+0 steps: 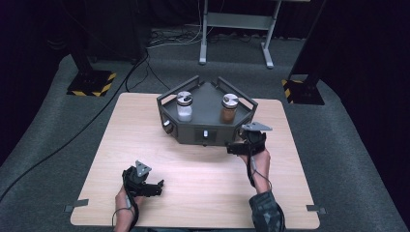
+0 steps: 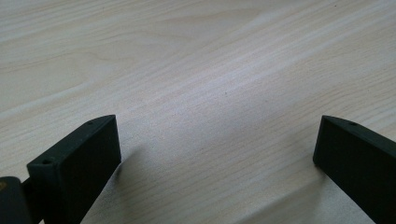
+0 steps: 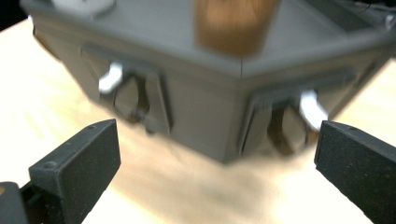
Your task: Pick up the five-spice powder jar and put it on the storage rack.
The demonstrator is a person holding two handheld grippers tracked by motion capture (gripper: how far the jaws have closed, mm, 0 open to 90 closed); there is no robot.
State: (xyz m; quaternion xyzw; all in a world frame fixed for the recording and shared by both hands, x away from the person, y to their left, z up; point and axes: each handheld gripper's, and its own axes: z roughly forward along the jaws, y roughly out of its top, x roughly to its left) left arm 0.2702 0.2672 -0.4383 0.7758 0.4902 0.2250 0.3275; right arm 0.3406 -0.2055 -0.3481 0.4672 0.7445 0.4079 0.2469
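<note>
Left gripper (image 1: 155, 185) — jaws spread wide, nothing between them; held low over the bare wooden table (image 1: 145, 145) at its near left part. In the left gripper view only pale wood grain lies ahead of the jaws.

Right gripper (image 1: 232, 146) — jaws spread wide, holding nothing; held just before the front right corner of the dark grey angular box (image 1: 205, 113).

Box — directly ahead of the right gripper, close; well ahead and to the right of the left gripper. Two recessed front panels, each with a small white latch (image 3: 110, 78), flank the corner facing the right jaws.

Jar with white contents (image 1: 184, 106) — upright on the box top, left side.

Jar with brown contents (image 1: 229, 108) — upright on the box top, right side; blurred, just beyond the right jaws.
</note>
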